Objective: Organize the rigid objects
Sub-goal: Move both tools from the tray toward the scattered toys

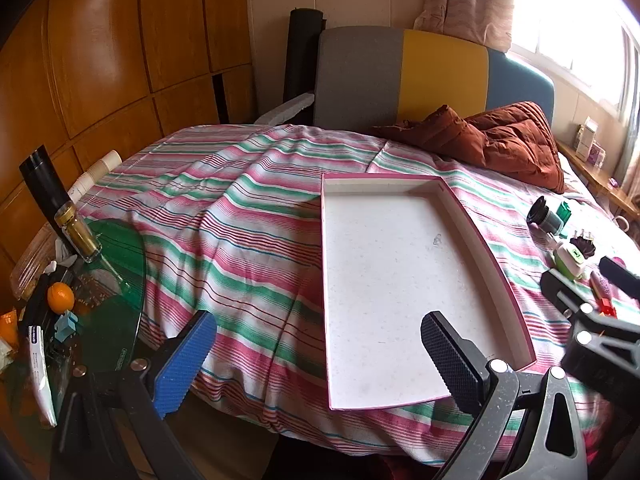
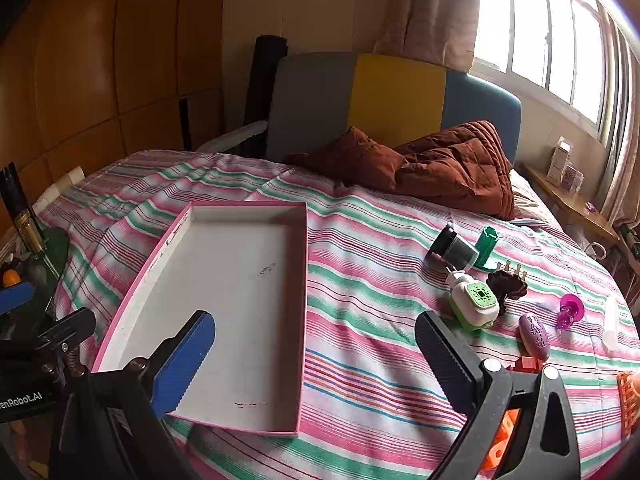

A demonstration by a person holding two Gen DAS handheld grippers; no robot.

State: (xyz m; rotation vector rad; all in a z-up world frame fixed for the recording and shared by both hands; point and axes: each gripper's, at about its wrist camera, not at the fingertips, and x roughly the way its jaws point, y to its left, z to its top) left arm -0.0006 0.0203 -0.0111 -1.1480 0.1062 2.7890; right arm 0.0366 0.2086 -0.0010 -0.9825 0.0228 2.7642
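Both wrist cams are sitting low at the bed's near edge, looking toward the headboard [image 1: 404, 80]. Left view is hanging close over the pink tray's [image 1: 500, 256] near-left corner, with the tray filling centre-right. Right view is sitting just right of the tray [image 2: 136, 292], with it lying centre-left. Both are sharing tray, striped bedspread [image 1: 240, 216], headboard, brown quilt [image 2: 440, 164] and the small objects right of the tray.

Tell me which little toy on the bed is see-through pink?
The pacifier-shaped piece, farthest right among them; the egg-shaped piece beside it is solid purple.
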